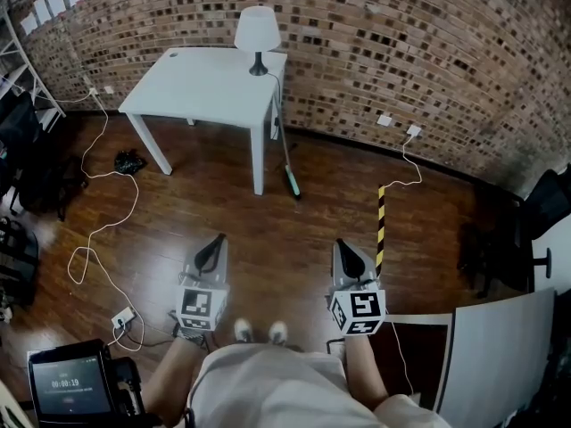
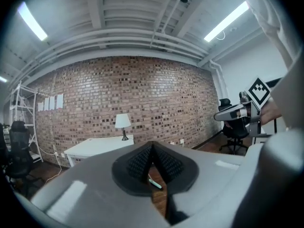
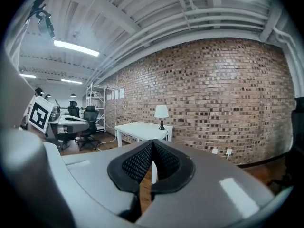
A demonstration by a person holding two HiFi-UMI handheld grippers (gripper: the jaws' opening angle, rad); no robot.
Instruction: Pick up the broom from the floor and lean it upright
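Broom: the broom stood at about 12 o'clock from the person, well away from both grippers. Its thin handle rested against the near corner of the white table, and its green head was on the wooden floor just beside the table leg.
Left gripper: the left gripper had its jaws pressed together with nothing between them. It was held low and close to the body, pointing toward 12 o'clock.
Right gripper: the right gripper was likewise closed tight and empty, level with the left one.
Step in hand: judging by how things lay, the broom was already propped, so what remained was checking the lean and keeping clear.
Doing it well: the handle sat steep against the table's edge. A nudge toward 3 o'clock could slide it off the corner, so any correction called for opening one gripper and taking the handle near mid-length.
Hazards: a white cable looped over the floor at 9 to 10 o'clock. A yellow-and-black striped strip lay at 1 o'clock, beside the right gripper.
Nearby: a lamp stood on the table's far edge, close to the top of the handle.
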